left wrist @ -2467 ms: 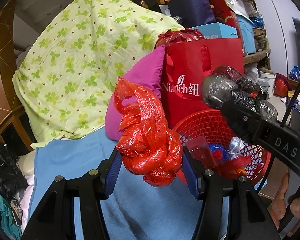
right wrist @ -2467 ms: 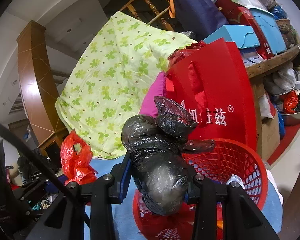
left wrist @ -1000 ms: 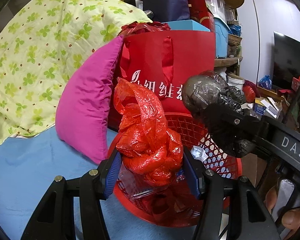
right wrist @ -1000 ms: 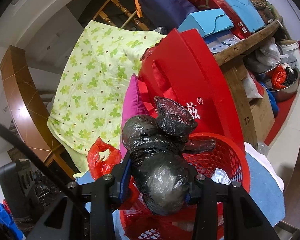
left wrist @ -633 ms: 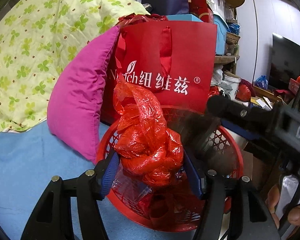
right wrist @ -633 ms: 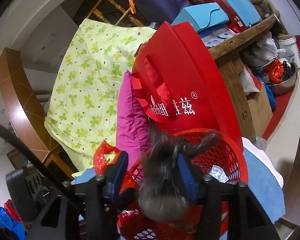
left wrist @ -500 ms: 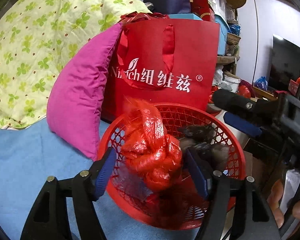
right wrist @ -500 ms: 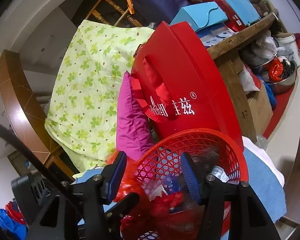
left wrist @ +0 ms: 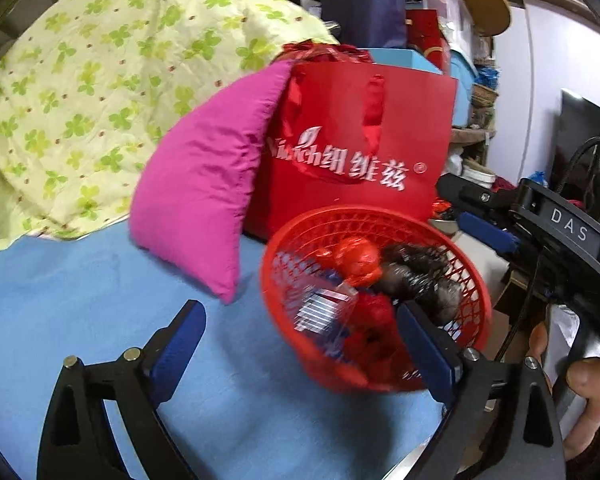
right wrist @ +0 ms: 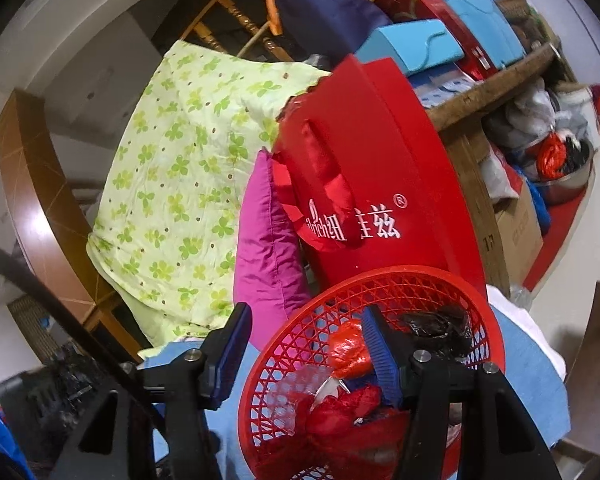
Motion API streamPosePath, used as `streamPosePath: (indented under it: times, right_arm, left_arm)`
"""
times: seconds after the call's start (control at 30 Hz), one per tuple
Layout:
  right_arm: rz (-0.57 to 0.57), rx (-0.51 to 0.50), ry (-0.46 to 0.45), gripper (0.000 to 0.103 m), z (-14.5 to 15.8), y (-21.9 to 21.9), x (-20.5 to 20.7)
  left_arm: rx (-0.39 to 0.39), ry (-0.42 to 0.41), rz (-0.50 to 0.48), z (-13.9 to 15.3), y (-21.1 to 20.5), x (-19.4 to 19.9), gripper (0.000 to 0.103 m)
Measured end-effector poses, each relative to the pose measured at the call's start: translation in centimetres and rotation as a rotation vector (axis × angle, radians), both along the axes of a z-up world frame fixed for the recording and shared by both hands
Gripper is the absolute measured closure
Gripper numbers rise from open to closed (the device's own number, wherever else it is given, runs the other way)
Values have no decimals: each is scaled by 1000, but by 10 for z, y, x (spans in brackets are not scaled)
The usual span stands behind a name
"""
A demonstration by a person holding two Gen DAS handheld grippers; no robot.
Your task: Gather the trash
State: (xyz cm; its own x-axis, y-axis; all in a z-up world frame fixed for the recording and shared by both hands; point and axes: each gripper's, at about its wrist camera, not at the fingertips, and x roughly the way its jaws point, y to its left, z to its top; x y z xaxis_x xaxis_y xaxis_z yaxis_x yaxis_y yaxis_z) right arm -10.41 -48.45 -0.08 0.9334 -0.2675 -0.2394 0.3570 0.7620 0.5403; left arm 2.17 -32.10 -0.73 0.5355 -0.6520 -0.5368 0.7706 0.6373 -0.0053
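Note:
A red mesh basket (left wrist: 284,248) (right wrist: 480,292) stands on the blue cloth (left wrist: 80,300). Inside it lie the crumpled red plastic bag (left wrist: 358,258) (right wrist: 346,350), the knotted black plastic bag (left wrist: 420,276) (right wrist: 440,326) and other wrappers. My left gripper (left wrist: 300,340) hangs near the basket's left side; its jaws are still opening and nothing is pressed between them. My right gripper (right wrist: 304,344) stands over the basket's near rim, jaws opening, with nothing held. The right gripper (left wrist: 488,216) also shows at the right of the left wrist view, held by a hand (left wrist: 592,396).
A red gift bag (left wrist: 360,152) with white lettering stands right behind the basket, a magenta pillow (left wrist: 204,188) leaning on its left. A green clover quilt (left wrist: 100,92) drapes further back. Cluttered shelves (right wrist: 500,92) and boxes fill the right side.
Both bags dropped out of the grippers into the basket. Both pairs of jaws spread apart. The left gripper shifted left, so the basket now sits to its right.

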Motion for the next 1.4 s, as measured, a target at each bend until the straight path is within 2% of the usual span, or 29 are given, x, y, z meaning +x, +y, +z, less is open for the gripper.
streamPosePath:
  times: [0.2,0.4,0.5,0.63,0.87,1.1,1.4]
  right_arm:
    - [0,-136,15,32,8,31,5]
    - [50,-237,51,32,12,79,7]
    - [100,-265,54,29,14,110,2]
    - [154,-282,106,26,17,155,-2]
    - [226,-305,198,26,20,210,1]
    - [247,-339,231,26,30,244,1]
    - [259,-361,227,26,52,272,-2]
  left_arm:
    - [32,-18,113,5,40,0,6]
    - [57,-54,245,13,90,4,6]
    - [77,-83,325,16,118,5,5]
    - [106,-136,451,20,156,7,5]
    - [90,-147,594,30,217,2,2]
    - [52,-134,667,42,258,-9,1]
    - [27,-130,709,51,282,-27,0]
